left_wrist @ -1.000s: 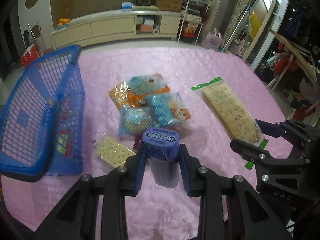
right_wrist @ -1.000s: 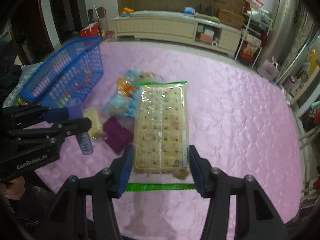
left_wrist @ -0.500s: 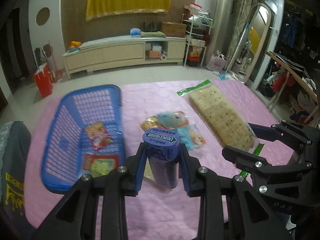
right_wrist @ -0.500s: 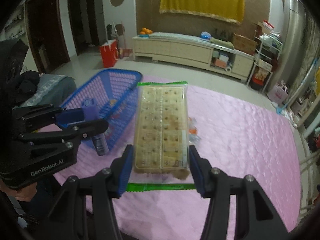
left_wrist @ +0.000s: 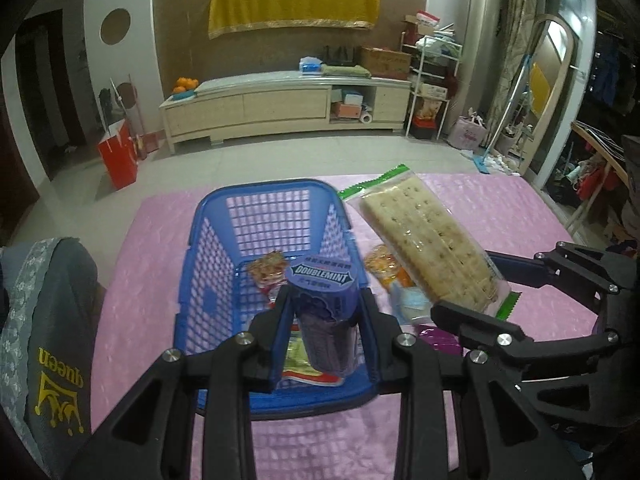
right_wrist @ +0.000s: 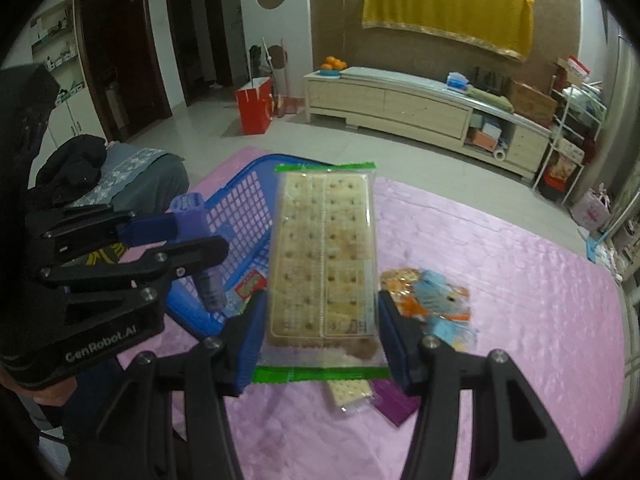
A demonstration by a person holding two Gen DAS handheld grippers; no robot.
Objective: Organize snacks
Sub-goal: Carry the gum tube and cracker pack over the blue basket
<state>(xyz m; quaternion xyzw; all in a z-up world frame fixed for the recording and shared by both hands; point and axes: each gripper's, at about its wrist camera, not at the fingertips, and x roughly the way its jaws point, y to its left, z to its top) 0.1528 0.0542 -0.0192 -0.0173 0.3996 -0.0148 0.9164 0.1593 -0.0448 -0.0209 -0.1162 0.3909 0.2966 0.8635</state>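
Note:
My left gripper (left_wrist: 324,312) is shut on a purple Doublemint gum bottle (left_wrist: 323,292), held above the blue mesh basket (left_wrist: 208,280), which holds a few snack packets (left_wrist: 269,270). My right gripper (right_wrist: 322,332) is shut on a long clear pack of crackers (right_wrist: 322,256) with green ends, lifted over the pink tablecloth beside the basket (right_wrist: 240,216). The cracker pack (left_wrist: 428,240) and the right gripper (left_wrist: 488,292) show at the right of the left wrist view; the left gripper (right_wrist: 196,240) with the bottle (right_wrist: 192,216) shows at the left of the right wrist view.
A heap of small snack bags (right_wrist: 432,304), a small cracker packet (right_wrist: 350,392) and a purple packet (right_wrist: 394,402) lie on the pink tablecloth (right_wrist: 520,320). A grey chair back (left_wrist: 48,320) stands at the table's left. A long cabinet (left_wrist: 280,108) lines the far wall.
Both grippers have risen and swung left with their loads: the gum bottle now hangs over the basket, and the cracker pack has come up beside the basket's right side.

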